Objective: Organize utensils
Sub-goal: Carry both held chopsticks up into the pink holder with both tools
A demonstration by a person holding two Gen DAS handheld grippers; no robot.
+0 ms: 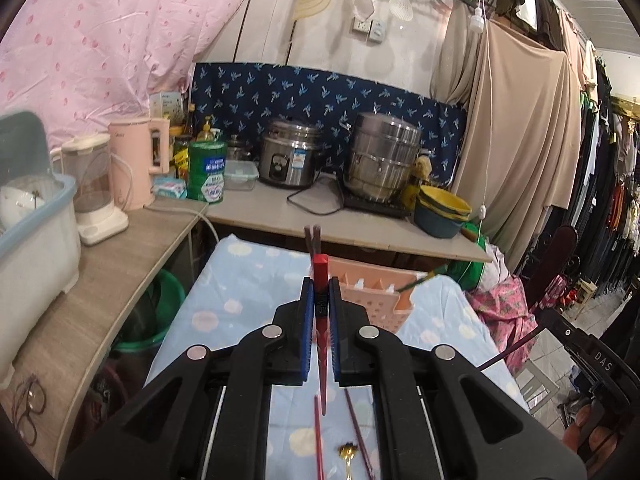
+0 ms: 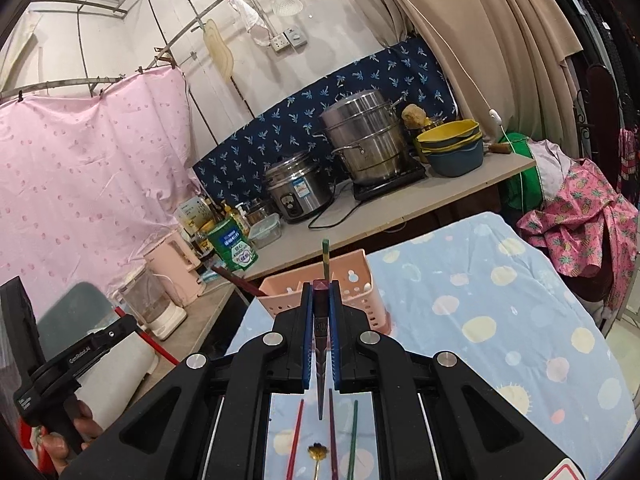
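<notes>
Left wrist: left hand-held gripper [image 1: 320,296] pinching red chopstick [image 1: 320,276]; pink basket [image 1: 376,300] just ahead. Risk: shallow pinch, chopstick pivots, misses compartment.

Perforated plastic caddy [image 2: 352,292]; shiny steel steamer pot [image 2: 366,140].

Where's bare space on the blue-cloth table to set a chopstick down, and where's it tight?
Free: the blue cloth right of the pink caddy, out to the table's right edge, and a strip left of the caddy. Crowded: the near edge, where loose chopsticks and a gold spoon lie, and the back counter packed with cookware.
</notes>
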